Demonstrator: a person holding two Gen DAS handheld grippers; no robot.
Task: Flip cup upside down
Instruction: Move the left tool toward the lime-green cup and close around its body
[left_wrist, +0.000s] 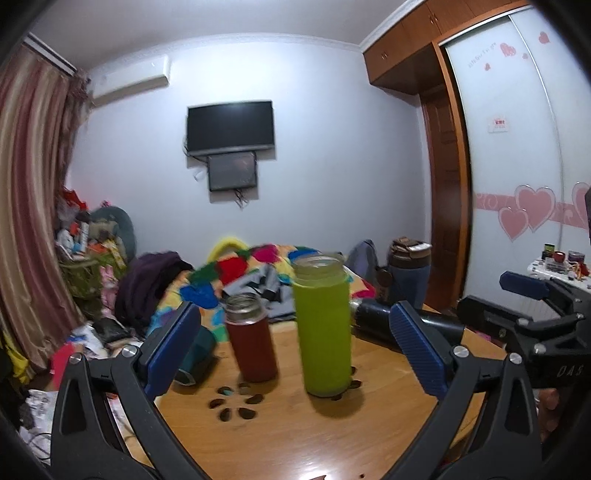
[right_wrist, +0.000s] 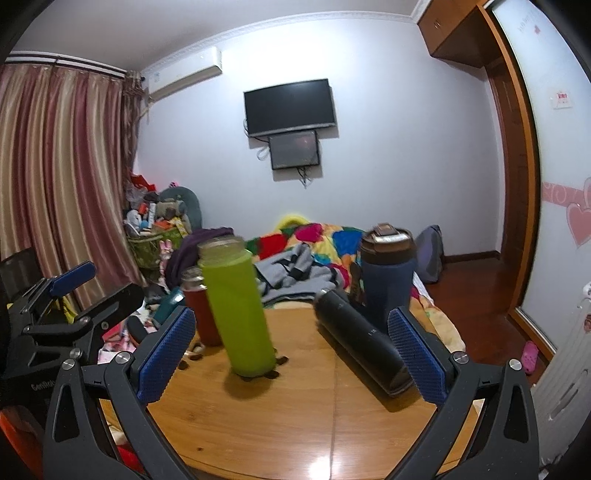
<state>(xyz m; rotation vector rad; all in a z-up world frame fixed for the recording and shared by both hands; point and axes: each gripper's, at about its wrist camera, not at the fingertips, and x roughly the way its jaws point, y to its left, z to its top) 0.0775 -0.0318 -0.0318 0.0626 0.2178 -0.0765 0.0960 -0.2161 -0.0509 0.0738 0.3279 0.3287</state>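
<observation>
Cluttered bedroom, round wood table (right_wrist: 295, 435) in front of both tools, bed right behind it.

On the table: green cup (left_wrist: 325, 325) upright, red cup (left_wrist: 251, 339) upright, black cup (right_wrist: 364, 345) lying on its side, blue tumbler (right_wrist: 386, 273) upright at the far edge. Task doesn't say which cup; the green one sits most central to both views, so I'd guess that's the target. Rim looks up in both views, so not yet flipped.

Left gripper (left_wrist: 295, 350): jaws spread wide, nothing between the pads. Green cup is dead ahead, slightly toward its right pad, and beyond the fingertips as far as I can tell. Red cup is ahead too, toward the left pad.

Right gripper (right_wrist: 291, 354): also spread wide and empty. Green cup is ahead and left of its centreline; the black cup lies just inside its right pad, axis running away from the tool.

Key relation: the green cup's long axis is vertical, across the jaw opening of both tools, and it lines up better with the left one. Judgement: left takes it, side grasp mid-body, then rolls the wrist half a turn.

Risk: red cup close beside the green, may get clipped on closing.
</observation>
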